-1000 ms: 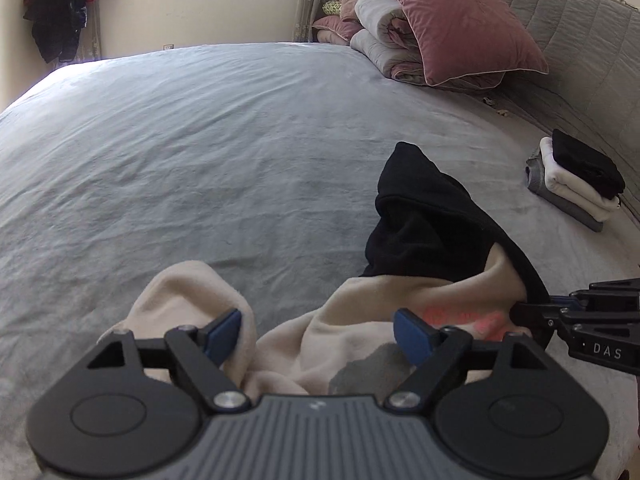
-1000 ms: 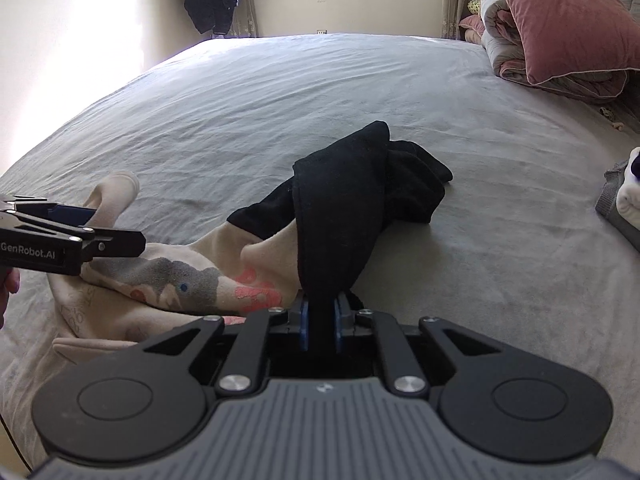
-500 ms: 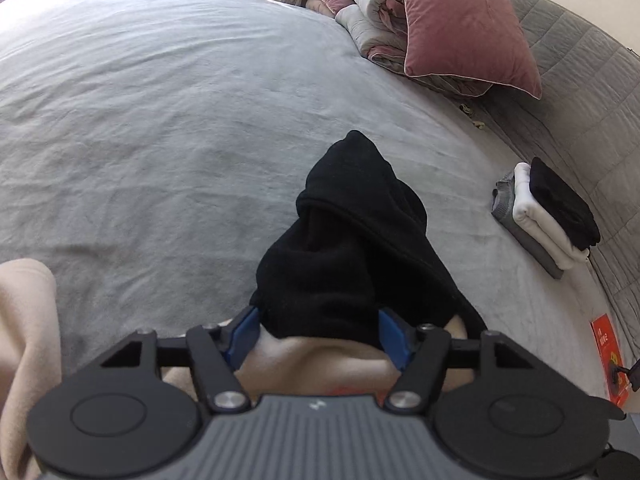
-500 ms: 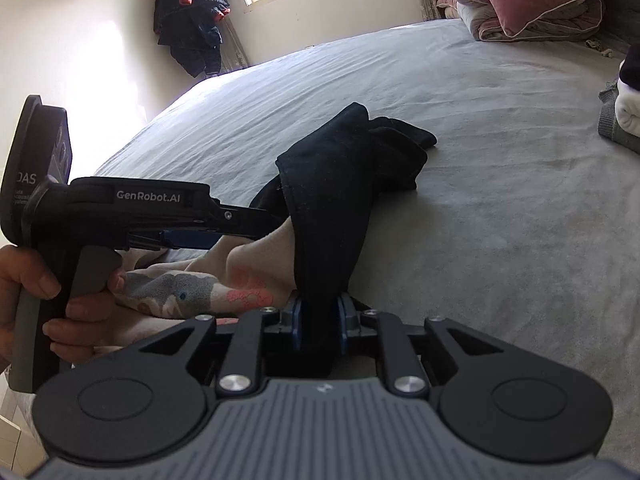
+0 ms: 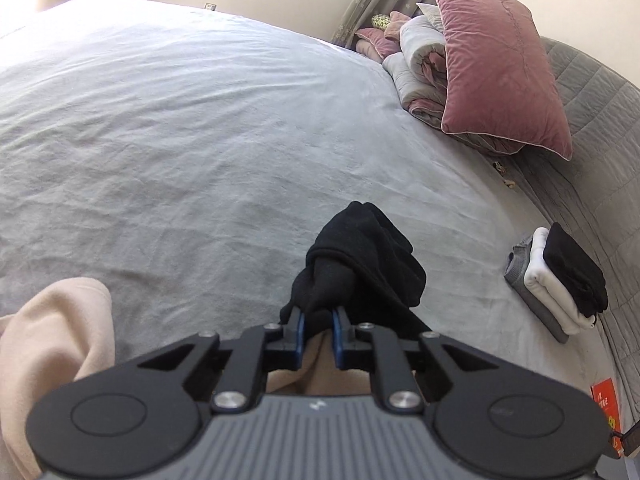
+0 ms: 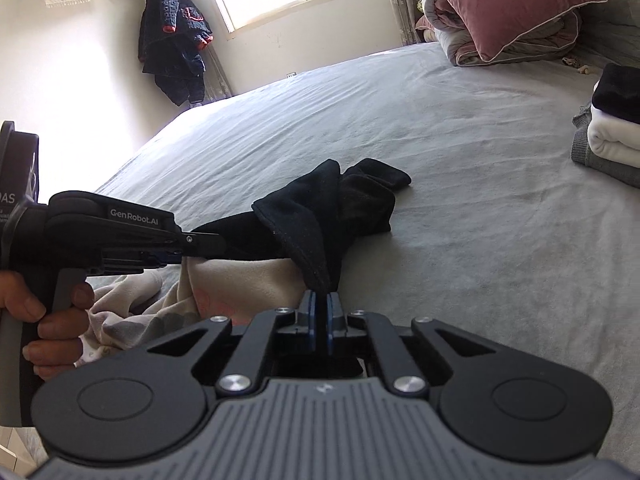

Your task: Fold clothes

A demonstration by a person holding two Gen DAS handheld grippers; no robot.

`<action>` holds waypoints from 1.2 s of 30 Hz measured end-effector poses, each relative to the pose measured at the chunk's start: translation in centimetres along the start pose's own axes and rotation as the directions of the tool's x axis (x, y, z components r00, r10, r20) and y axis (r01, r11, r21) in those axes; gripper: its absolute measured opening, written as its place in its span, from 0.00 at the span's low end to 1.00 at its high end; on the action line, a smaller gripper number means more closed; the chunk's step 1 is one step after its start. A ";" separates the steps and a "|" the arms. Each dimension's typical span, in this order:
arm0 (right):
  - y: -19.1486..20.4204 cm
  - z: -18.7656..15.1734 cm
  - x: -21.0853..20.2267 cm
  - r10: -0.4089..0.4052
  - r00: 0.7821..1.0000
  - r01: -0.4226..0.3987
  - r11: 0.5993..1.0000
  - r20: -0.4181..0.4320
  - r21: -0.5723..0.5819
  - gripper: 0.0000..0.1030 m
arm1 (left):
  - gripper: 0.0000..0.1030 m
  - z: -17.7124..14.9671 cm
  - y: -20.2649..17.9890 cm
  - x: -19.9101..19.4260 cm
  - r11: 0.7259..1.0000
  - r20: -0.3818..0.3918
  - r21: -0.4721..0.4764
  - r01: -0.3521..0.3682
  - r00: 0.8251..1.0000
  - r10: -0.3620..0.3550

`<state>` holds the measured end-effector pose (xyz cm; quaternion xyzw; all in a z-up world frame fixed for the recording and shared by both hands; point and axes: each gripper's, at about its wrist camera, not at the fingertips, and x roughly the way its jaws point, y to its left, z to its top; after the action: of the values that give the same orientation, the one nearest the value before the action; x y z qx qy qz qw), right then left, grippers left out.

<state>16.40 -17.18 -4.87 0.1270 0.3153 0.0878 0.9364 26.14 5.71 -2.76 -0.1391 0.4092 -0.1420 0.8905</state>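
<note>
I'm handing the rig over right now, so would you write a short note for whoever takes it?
Left gripper: shut on the black garment.
Right gripper: shut on another edge of the same garment.
The black garment lies bunched on the bed, partly over a beige garment.
Done: three folded items in a stack at the right of the bed.
Left: spread and fold the black garment, then the beige one.
</note>
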 end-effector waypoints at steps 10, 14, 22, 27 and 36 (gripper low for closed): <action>-1.6 4.0 -3.0 -0.148 0.981 0.161 0.982 0.126 -0.102 0.03 | 0.12 2.9 2.7 -5.1 0.996 0.103 -0.047 -0.076 0.991 0.081; -3.2 5.5 -4.0 -0.205 0.963 0.228 0.966 0.177 -0.122 0.03 | 0.12 3.5 4.3 -6.5 0.993 0.131 -0.081 -0.080 0.987 0.091; -7.3 8.1 -5.6 -0.342 0.902 0.372 0.925 0.265 -0.074 0.00 | 0.12 4.9 6.8 -8.6 0.988 0.205 -0.126 -0.086 0.973 0.110; -11.4 10.0 -6.7 -0.393 0.878 0.402 0.915 0.273 0.025 0.00 | 0.12 4.6 8.3 -7.5 0.985 0.205 -0.132 -0.116 0.969 0.141; -12.9 6.6 -4.3 -0.348 0.925 0.350 0.937 0.155 0.014 0.00 | 0.12 2.8 12.6 -2.8 0.958 0.107 -0.174 -0.229 0.963 0.249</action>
<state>18.15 -31.70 -1.10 0.0689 0.2583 -0.0882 0.9596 28.25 18.71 -3.68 -0.1684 0.3753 0.0092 0.9114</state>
